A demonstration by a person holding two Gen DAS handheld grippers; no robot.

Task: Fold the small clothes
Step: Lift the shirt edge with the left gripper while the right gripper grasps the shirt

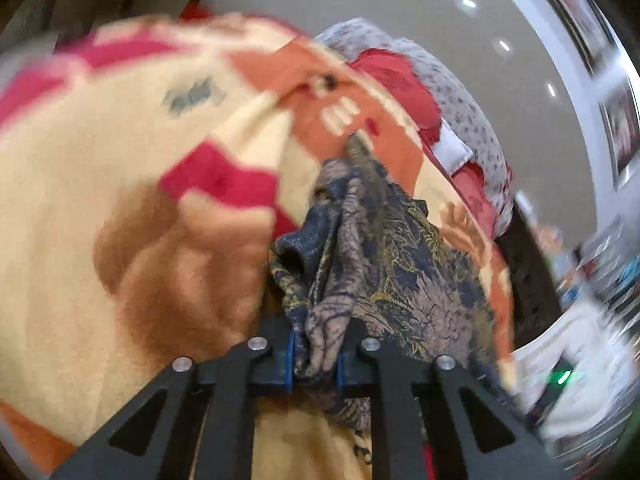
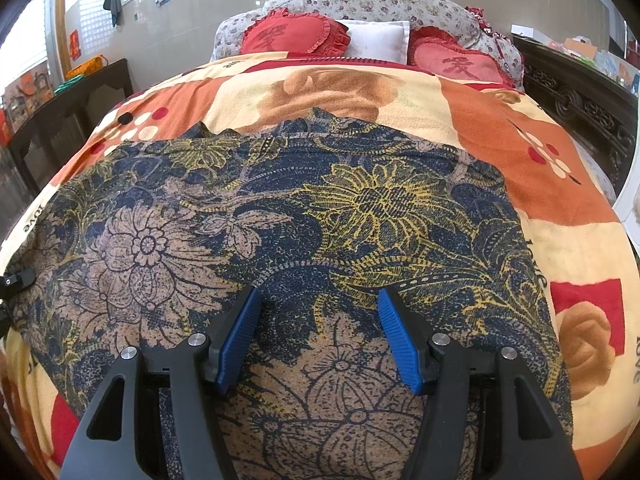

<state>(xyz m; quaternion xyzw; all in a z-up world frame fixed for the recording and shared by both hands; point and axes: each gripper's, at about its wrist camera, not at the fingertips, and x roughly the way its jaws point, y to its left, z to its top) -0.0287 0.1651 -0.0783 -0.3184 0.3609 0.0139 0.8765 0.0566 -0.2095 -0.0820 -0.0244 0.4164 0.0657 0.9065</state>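
Navy floral garment [image 1: 360,264] bunched in clamped left gripper [image 1: 314,364]; right gripper [image 2: 318,300] spread wide above it, flat on blanket [image 2: 560,184].

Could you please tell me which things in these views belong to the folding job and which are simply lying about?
Job:
floral garment
left gripper, clamped on it
right gripper, open above it

Lying about:
blanket
heart cushions
white pillow

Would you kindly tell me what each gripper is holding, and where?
The left gripper pinches a bunched fold of the navy floral-print garment; the right gripper is open, holding nothing.
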